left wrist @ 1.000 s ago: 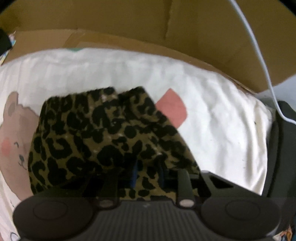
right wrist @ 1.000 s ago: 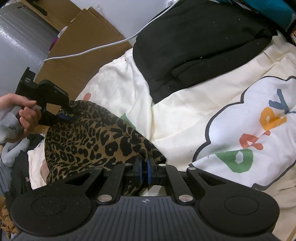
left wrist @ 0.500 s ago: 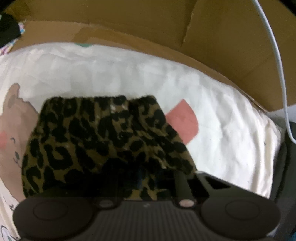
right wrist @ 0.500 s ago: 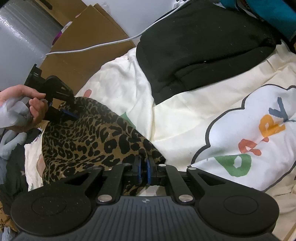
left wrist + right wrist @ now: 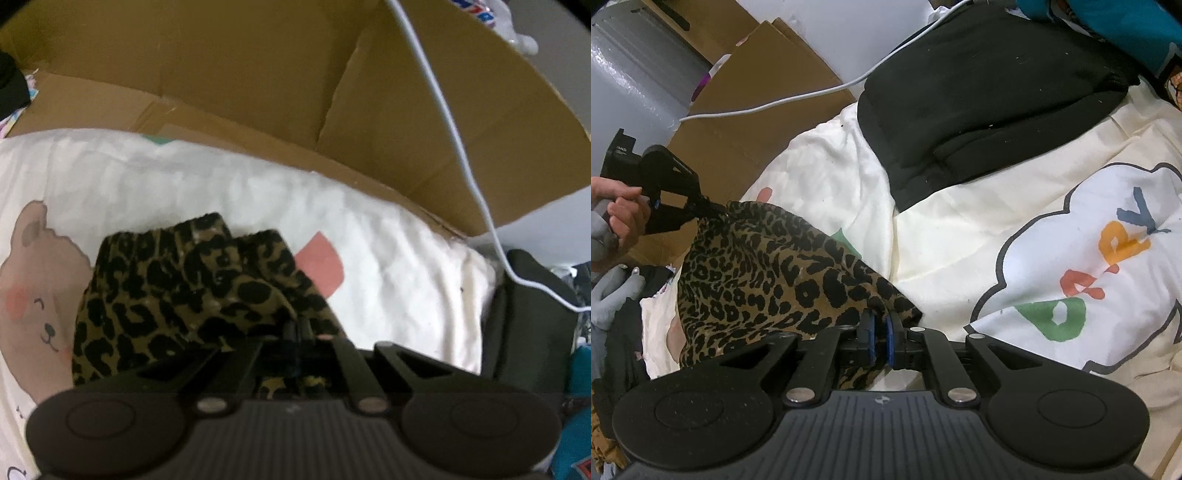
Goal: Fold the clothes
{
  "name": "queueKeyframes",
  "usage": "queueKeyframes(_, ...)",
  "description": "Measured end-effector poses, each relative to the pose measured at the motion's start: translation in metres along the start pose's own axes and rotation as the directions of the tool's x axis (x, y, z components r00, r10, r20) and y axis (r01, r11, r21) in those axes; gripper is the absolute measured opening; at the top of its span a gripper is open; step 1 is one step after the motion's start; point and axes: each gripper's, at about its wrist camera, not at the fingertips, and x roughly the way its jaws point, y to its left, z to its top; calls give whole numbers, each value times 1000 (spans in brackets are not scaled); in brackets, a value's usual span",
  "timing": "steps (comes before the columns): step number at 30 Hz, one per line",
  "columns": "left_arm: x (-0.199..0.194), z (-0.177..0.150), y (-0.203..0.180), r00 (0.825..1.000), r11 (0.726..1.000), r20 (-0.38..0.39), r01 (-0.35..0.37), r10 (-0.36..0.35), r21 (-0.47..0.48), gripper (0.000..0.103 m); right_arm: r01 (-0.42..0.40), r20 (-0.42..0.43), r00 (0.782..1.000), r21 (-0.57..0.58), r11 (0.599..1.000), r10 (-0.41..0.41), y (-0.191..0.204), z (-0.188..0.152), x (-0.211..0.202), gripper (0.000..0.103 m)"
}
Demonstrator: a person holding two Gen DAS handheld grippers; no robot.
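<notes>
**Both grippers pinching leopard garment over bed**

Bed quilt [image 5: 979, 236], cream with cartoon prints: bear on one side, cloud with coloured letters on the other. Cardboard [image 5: 258, 74] stands along the bed's far edge. Black garment [image 5: 979, 96] lies on the quilt, apart from the task item. Leopard-print garment [image 5: 768, 280] is stretched between the two grippers, sagging onto the quilt. Left gripper [image 5: 714, 211], held by a hand [image 5: 624, 218], has its jaws pressed together on one corner of the fabric. Right gripper [image 5: 881, 325], blue pads closed, pinches the opposite corner. White cable [image 5: 461, 147] runs across the cardboard.
</notes>
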Motion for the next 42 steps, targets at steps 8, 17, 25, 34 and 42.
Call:
queueKeyframes(8,0,3,-11,999,999,12,44,-44,6,0,16,34,999,-10,1000,-16,3,2,-7,3)
queueKeyframes(17,34,4,-17,997,997,-21,69,-69,23,0,42,30,999,-17,999,-42,2,5,-13,2)
queueKeyframes(25,54,-3,-13,987,987,-39,158,-157,38,13,38,9,999,-31,999,-38,1,4,-16,3)
queueKeyframes(34,29,-21,-13,978,976,-82,199,-191,91,29,45,13,999,0,999,-45,1,3,-19,6)
queueKeyframes(42,53,-42,-26,977,982,-176,142,-119,121,29,52,54,997,-18,998,-51,6,7,-25,6)
